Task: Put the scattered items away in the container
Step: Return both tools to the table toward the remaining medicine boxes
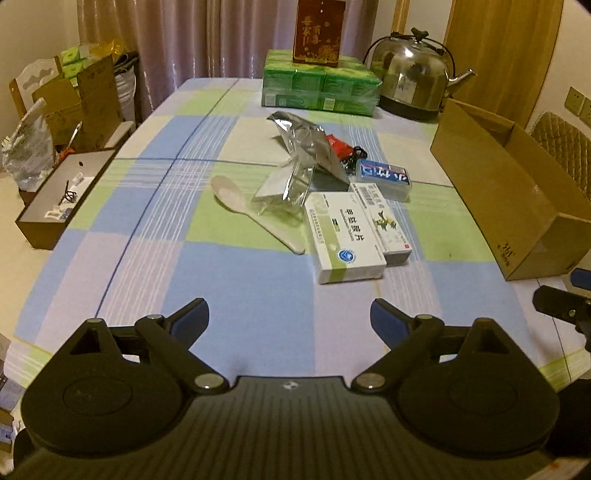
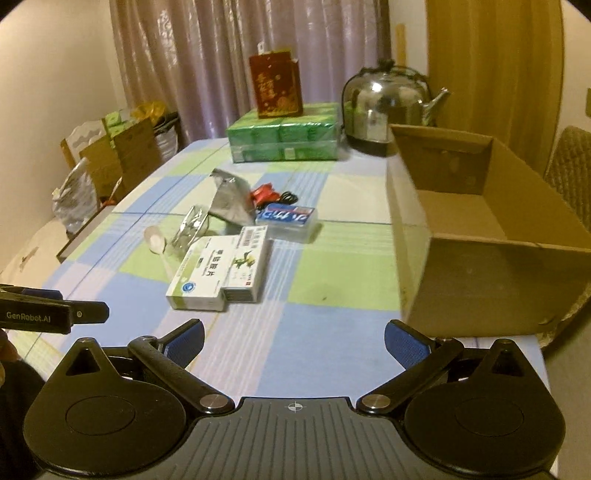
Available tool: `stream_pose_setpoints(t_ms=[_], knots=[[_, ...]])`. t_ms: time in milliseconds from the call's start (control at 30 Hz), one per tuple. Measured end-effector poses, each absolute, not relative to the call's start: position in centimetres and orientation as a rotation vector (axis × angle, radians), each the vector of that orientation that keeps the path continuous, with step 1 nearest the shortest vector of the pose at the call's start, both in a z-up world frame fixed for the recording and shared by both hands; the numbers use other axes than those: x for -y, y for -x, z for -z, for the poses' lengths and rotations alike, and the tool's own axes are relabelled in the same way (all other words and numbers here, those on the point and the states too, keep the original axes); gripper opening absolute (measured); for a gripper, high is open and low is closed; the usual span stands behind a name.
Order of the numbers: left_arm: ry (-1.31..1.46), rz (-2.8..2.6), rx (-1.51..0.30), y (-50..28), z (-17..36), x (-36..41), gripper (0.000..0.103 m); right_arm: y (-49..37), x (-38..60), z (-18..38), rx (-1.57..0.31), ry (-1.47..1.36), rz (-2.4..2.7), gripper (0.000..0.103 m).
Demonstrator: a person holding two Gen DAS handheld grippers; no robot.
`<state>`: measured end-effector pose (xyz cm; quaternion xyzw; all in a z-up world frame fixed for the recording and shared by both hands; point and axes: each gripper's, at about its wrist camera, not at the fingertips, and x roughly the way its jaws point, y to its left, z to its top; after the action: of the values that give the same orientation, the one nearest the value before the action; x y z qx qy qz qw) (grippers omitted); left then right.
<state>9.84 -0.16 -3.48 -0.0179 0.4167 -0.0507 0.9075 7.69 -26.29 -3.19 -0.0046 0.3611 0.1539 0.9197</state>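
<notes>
Scattered items lie in a loose cluster near the middle of the desk point(image 1: 155, 258), on its blue, green and lilac checked cloth. Furthest left of them is a white spoon point(image 1: 255, 214), bowl pointing away, its handle running toward the boxes. Just right of it a crumpled clear wrapper point(image 1: 284, 192) touches a silver foil pouch point(image 1: 306, 144) that stands tilted behind it. A green-and-white medicine box point(image 1: 345, 240) lies flat in front, side by side and touching a narrower white box point(image 1: 388, 225) with a barcode end. Behind those sits a clear plastic case with a blue label point(image 1: 386, 179), and beyond it a small red packet point(image 1: 338, 146) beside a black cord point(image 1: 356, 155). At the right edge of the desk the cardboard container point(image 2: 491, 266) stands open at the top, its inside bare as far as the right wrist view shows, well apart from the cluster.

At the far end a red box point(image 1: 319, 33) stands upright on a green wrapped pack point(image 1: 321, 88), with a steel kettle point(image 1: 412, 74) to the right.

Both tools hover over the near part of the desk. The left gripper point(image 1: 290, 317) has its blue-padded jaws spread wide with nothing between them; the right gripper point(image 2: 293, 338) is likewise spread wide and holds nothing.
</notes>
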Motion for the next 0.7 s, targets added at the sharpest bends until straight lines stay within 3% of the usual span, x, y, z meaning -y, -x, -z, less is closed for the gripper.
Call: stream_pose_setpoints(t_ms=[400,533,700], knots=[[0.022,0.100,-0.889,-11.7,6.0,0.1,0.091,-13.3,22.5,5.8,-0.783,0.039,-0.393,0.100],[0.009,0.106,-0.890,-12.9,6.8,0.4,0.091,-15.8,21.1,6.9,-0.802,0.044,-0.424,0.087],[-0.012,0.115,-0.884,-14.3,7.8,0.9,0.091,-18.9,19.8,8.2,-0.824,0.060,-0.439,0.081]])
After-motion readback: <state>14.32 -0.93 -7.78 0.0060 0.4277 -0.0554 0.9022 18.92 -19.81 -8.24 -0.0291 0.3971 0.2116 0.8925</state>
